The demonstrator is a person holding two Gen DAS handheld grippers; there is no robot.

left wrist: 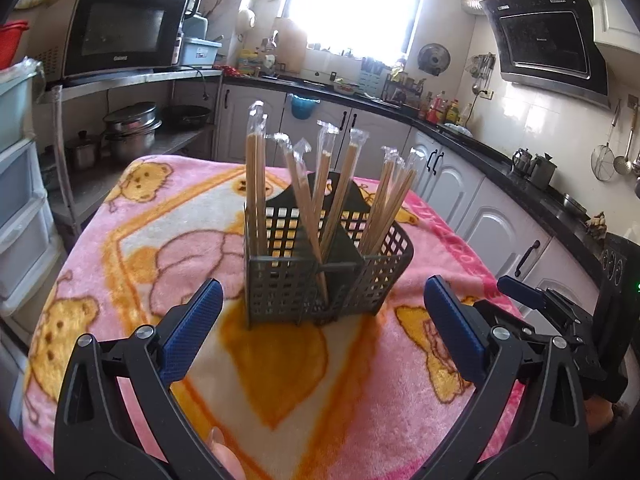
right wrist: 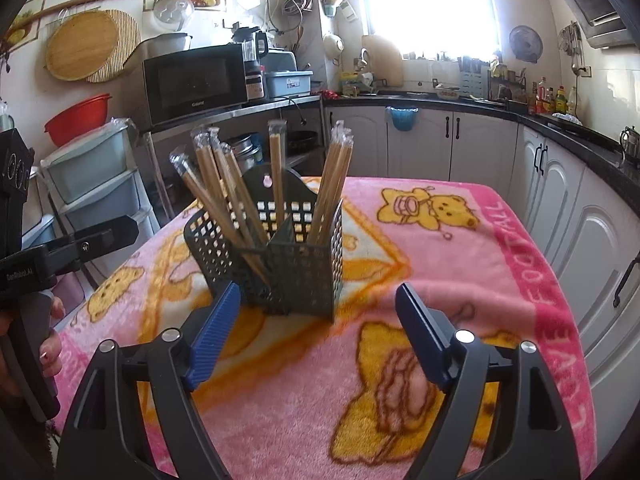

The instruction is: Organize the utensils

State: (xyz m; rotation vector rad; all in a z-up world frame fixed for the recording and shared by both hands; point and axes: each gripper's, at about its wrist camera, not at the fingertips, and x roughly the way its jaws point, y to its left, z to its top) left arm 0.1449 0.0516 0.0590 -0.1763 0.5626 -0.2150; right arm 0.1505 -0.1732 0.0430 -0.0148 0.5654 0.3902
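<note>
A dark grey mesh utensil holder with compartments stands on the pink cartoon blanket that covers the table. Several plastic-wrapped pairs of wooden chopsticks stand upright or leaning in its compartments. My left gripper is open and empty just in front of the holder. My right gripper is open and empty, also just short of the holder. The right gripper shows at the right edge of the left wrist view, and the left gripper at the left edge of the right wrist view.
A microwave stands on a steel shelf with pots below. Plastic drawers stand left of the table. White cabinets under a black counter run along the back and right. A range hood hangs on the wall.
</note>
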